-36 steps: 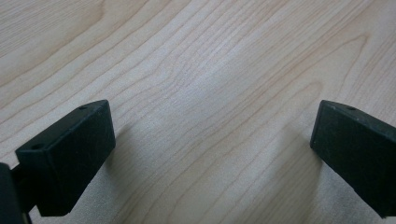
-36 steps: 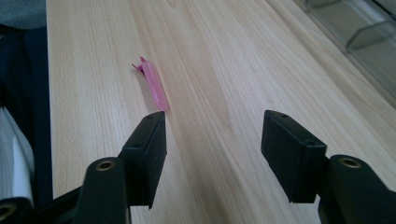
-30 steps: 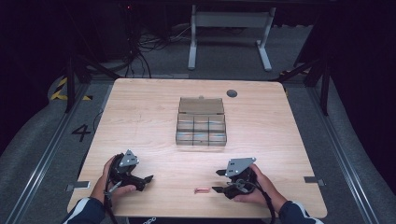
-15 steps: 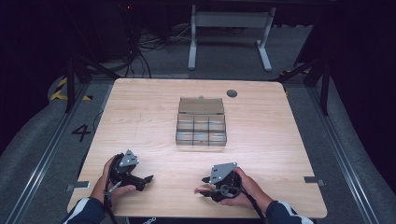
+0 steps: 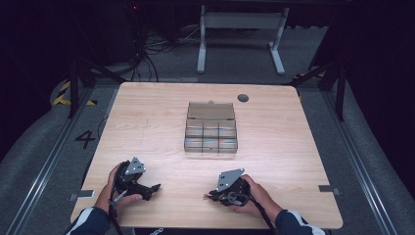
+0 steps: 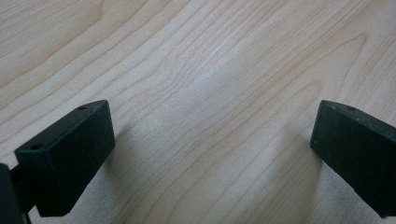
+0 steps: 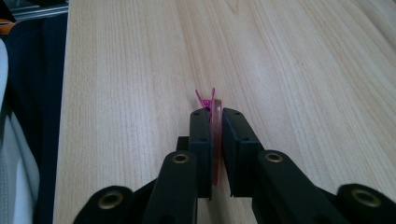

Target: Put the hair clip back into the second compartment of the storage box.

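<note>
Pink and thin, a small flat piece (image 7: 215, 135) with two fine prongs at its tip sits pinched between the jaws of the right claw (image 7: 215, 115), close to the bench's (image 5: 161, 122) near edge and a little right of its middle. In the high view its pink tip (image 5: 207, 197) pokes out leftward from the right claw (image 5: 215, 196), low over the wood. The jaws have closed tight on it, but only a narrow strip of the piece is caught, edge-on, so the hold looks slight.

The left claw (image 5: 155, 188) rests near the bench's near left corner, its jaws spread wide over bare wood with nothing between them.

A box of small compartments (image 5: 211, 133) stands at the bench's middle, well apart from both claws, and looks like the likely place for the piece. The risk I see lies in the carry: such a thin piece could twist or slip out if the grip eases or the hand swings fast. The prongs could also snag a divider wall on the way in, tipping the piece into the wrong compartment.
</note>
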A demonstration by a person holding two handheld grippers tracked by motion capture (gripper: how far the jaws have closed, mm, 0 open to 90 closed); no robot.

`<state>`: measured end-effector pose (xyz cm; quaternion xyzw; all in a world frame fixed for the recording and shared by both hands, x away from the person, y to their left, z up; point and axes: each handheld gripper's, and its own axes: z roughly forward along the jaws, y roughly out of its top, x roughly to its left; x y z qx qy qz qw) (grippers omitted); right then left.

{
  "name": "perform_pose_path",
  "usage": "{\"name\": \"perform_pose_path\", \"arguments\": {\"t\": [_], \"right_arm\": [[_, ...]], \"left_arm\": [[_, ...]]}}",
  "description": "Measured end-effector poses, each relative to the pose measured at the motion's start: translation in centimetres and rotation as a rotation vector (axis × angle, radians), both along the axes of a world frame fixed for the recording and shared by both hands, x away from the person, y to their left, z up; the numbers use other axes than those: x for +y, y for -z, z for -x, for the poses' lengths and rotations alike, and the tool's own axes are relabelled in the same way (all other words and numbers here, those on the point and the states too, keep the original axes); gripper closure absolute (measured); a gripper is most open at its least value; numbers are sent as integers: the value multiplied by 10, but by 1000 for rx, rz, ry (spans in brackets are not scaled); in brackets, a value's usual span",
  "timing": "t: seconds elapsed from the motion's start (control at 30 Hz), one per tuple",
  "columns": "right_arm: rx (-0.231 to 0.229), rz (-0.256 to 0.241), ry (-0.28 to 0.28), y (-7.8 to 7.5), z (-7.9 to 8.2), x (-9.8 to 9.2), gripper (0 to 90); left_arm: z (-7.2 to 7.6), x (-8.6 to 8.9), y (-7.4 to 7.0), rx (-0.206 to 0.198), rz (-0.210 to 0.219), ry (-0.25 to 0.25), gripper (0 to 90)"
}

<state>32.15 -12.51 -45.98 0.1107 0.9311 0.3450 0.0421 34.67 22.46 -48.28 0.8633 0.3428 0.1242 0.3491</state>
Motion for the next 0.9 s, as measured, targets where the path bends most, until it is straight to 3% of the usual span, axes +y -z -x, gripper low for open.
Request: {"name": "perform_pose_path", "arguments": {"t": [0.03, 0.53, 0.9], "right_arm": [[12, 0, 5, 0, -1, 0, 839], [-40, 44, 13, -4, 0, -6, 846], [-65, 14, 36, -14, -2, -19, 846]], "left_arm": [[0, 0, 0, 0, 0, 0, 4], [0, 0, 0, 0, 0, 2, 4], [0, 0, 0, 1, 0, 2, 4]]}}
